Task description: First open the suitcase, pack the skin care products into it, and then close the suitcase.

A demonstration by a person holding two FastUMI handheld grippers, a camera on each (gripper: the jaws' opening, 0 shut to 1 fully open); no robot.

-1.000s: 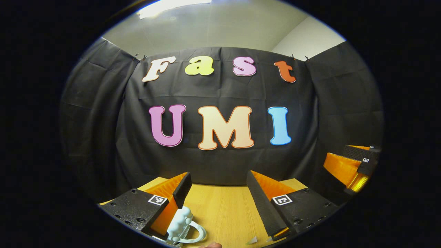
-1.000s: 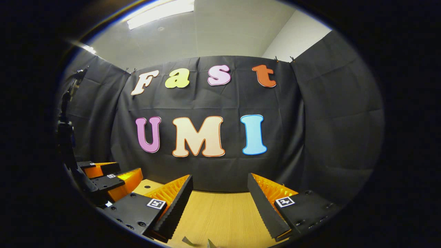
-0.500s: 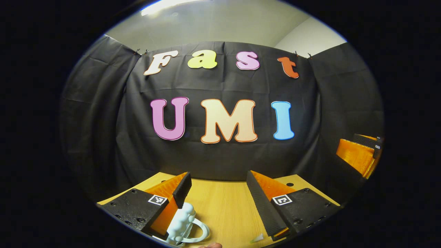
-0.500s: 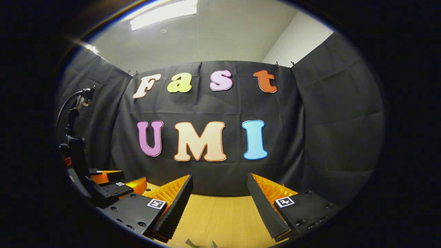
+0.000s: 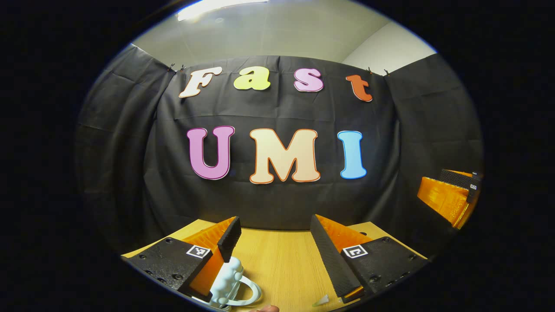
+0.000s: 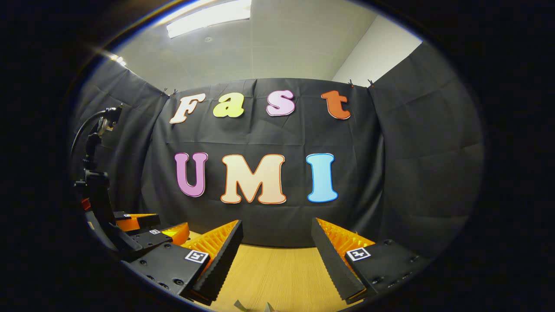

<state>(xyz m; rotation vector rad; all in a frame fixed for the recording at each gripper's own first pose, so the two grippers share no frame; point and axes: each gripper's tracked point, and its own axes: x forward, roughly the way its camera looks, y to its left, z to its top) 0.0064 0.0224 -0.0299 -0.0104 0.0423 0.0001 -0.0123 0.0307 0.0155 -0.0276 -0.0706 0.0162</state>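
Note:
My left gripper (image 5: 274,225) is open above the wooden table (image 5: 282,260), with nothing between its fingers. A pale, bumpy object with a looped handle (image 5: 229,281) sits on the table just under and inside the left finger, low in the left gripper view. My right gripper (image 6: 277,227) is also open and empty over the table (image 6: 277,277). Both point at the booth's black wall. The right gripper (image 5: 451,197) shows at the far right of the left gripper view. In the right gripper view the left gripper (image 6: 147,229) shows at the lower left.
A dark stand with a cable (image 6: 97,143) rises at the left of the right gripper view. Small pale scraps (image 5: 321,300) (image 6: 251,307) lie on the wood near the bottom edges. A fingertip (image 5: 264,308) peeks in at the bottom of the left gripper view.
The right gripper has tilted up a little, so the wall sits lower in its view. The left gripper dipped, then came back slightly. Both stay open.

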